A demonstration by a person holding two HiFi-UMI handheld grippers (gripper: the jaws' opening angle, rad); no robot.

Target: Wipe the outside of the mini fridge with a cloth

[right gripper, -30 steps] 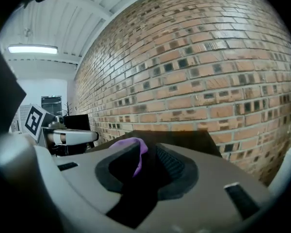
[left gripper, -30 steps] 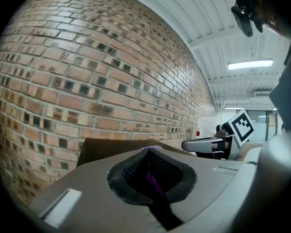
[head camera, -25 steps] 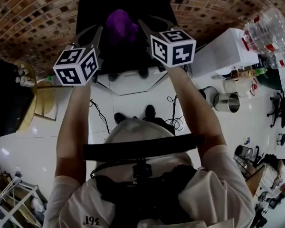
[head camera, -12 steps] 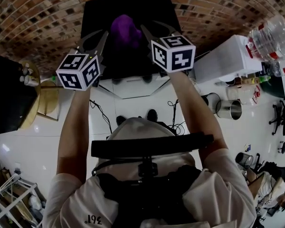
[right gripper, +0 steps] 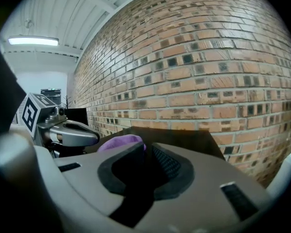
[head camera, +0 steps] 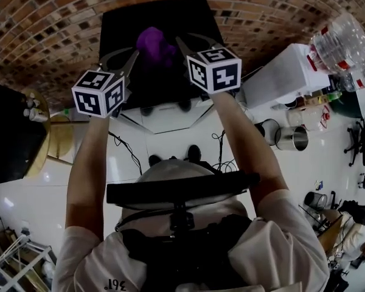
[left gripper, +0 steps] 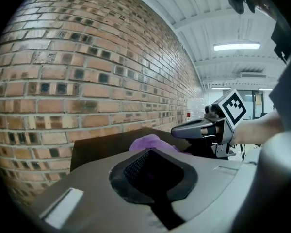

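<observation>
Right gripper [right gripper: 148,148] hangs over the mini fridge [right gripper: 179,136]; its jaws have just been closing to a narrow slit, with nothing caught between them. Left gripper [left gripper: 148,150], alongside it, is fully closed and empty. Just ahead of both tips, between the two, the purple cloth [right gripper: 121,141] lies bunched on the black fridge top. Beyond rises a brick wall [right gripper: 208,81].

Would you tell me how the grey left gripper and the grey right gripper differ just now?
The left gripper is shut and empty; the right gripper, whose jaws have just been closing, shows a narrow gap. The purple cloth lies beyond the left gripper's tips but right beside the right gripper's. Both point at the black mini fridge.
</observation>
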